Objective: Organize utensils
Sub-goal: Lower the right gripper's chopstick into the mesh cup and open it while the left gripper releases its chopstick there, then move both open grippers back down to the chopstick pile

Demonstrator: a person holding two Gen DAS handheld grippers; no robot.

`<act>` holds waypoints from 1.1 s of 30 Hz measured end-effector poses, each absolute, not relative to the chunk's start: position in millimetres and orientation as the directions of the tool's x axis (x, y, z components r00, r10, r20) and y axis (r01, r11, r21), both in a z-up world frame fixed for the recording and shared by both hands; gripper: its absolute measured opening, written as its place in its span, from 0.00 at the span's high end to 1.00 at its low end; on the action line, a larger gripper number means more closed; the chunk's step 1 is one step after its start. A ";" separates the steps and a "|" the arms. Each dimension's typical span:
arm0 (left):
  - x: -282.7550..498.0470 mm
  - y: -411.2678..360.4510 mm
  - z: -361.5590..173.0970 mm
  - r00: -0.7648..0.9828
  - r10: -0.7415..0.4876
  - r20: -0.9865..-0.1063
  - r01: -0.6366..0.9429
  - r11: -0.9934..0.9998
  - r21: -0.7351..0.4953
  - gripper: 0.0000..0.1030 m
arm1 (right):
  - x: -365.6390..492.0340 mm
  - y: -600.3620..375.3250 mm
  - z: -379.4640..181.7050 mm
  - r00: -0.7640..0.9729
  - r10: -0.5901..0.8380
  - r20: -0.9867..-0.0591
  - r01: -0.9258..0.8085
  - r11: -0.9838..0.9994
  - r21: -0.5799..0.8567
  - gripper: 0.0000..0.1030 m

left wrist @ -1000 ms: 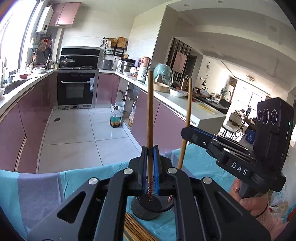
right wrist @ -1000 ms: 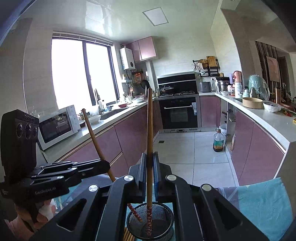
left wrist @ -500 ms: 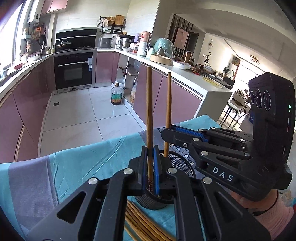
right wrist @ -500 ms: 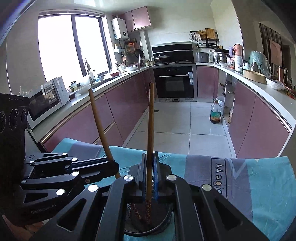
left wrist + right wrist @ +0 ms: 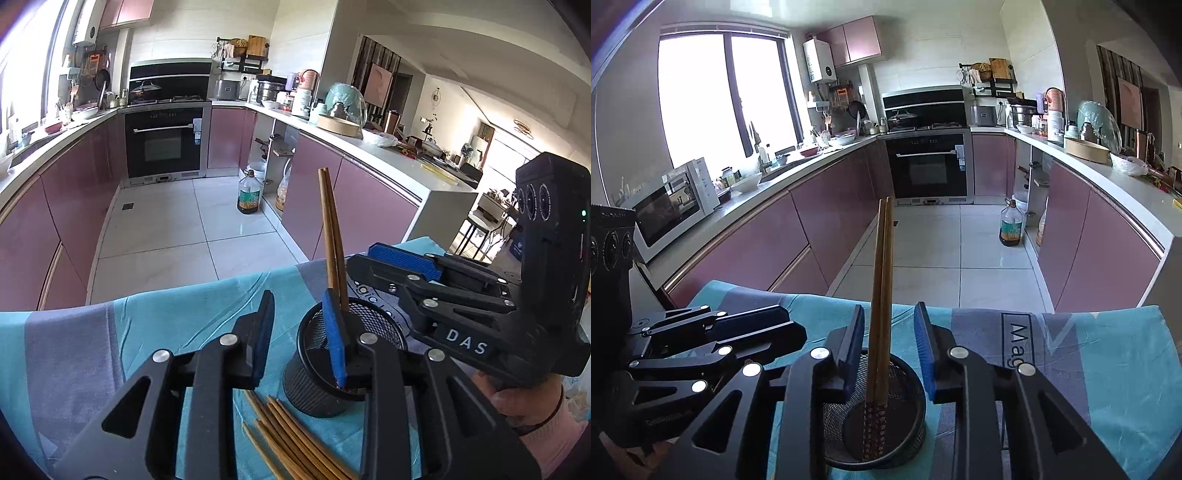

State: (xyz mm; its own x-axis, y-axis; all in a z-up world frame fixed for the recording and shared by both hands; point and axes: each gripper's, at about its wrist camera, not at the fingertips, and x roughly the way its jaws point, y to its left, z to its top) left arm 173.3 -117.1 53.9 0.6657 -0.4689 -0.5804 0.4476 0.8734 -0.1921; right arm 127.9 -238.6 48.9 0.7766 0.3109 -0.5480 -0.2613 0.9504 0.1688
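Note:
A black mesh cup [image 5: 325, 373] stands on the teal cloth; it also shows in the right wrist view [image 5: 886, 435]. Two brown chopsticks [image 5: 330, 236] stand upright in it, leaning together, also seen in the right wrist view [image 5: 881, 295]. My left gripper [image 5: 300, 328] is open and empty, its right finger over the cup's rim. My right gripper [image 5: 889, 345] is open and empty, with the chopsticks standing loose between its fingers. It shows from the side in the left wrist view [image 5: 443, 273]. Several more chopsticks [image 5: 291, 435] lie on the cloth in front of the cup.
The teal and grey cloth [image 5: 1108, 354] covers the table. The table's far edge [image 5: 184, 291] drops to a tiled kitchen floor. Purple cabinets and counters run along both sides. An oil bottle [image 5: 1011, 229] stands on the floor.
Both grippers have opened and let go of their chopsticks, which now stand together in the mesh cup. Both grippers have come lower toward the table.

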 end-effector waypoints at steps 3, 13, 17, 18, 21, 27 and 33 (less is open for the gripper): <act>164.6 -107.9 53.4 0.683 -0.460 -0.567 0.431 0.881 -0.195 0.67 | 116.7 -238.5 53.8 0.789 0.311 -0.530 -0.272 0.950 0.153 0.70; 119.7 -73.0 46.2 0.750 -0.395 -0.531 0.376 0.914 -0.150 0.51 | 64.3 -222.9 62.7 0.814 0.331 -0.478 -0.327 0.940 0.093 0.51; 104.6 -58.1 36.0 0.752 -0.369 -0.546 0.347 0.926 -0.147 0.47 | 47.5 -217.2 59.0 0.806 0.350 -0.478 -0.349 0.932 0.094 0.47; 101.5 -54.2 32.6 0.748 -0.366 -0.554 0.342 0.927 -0.152 0.47 | 43.6 -215.8 57.2 0.803 0.353 -0.480 -0.354 0.931 0.093 0.47; 92.5 -42.9 20.8 0.737 -0.360 -0.572 0.331 0.930 -0.159 0.46 | 35.2 -210.5 51.3 0.796 0.351 -0.493 -0.360 0.930 0.080 0.47; 77.6 -36.6 -5.3 0.703 -0.355 -0.616 0.325 0.931 -0.165 0.44 | 23.7 -205.4 27.5 0.759 0.359 -0.543 -0.364 0.926 0.103 0.46; 69.5 -39.6 -33.5 0.652 -0.354 -0.671 0.322 0.930 -0.177 0.44 | 17.5 -204.8 -10.1 0.698 0.358 -0.621 -0.348 0.926 0.144 0.46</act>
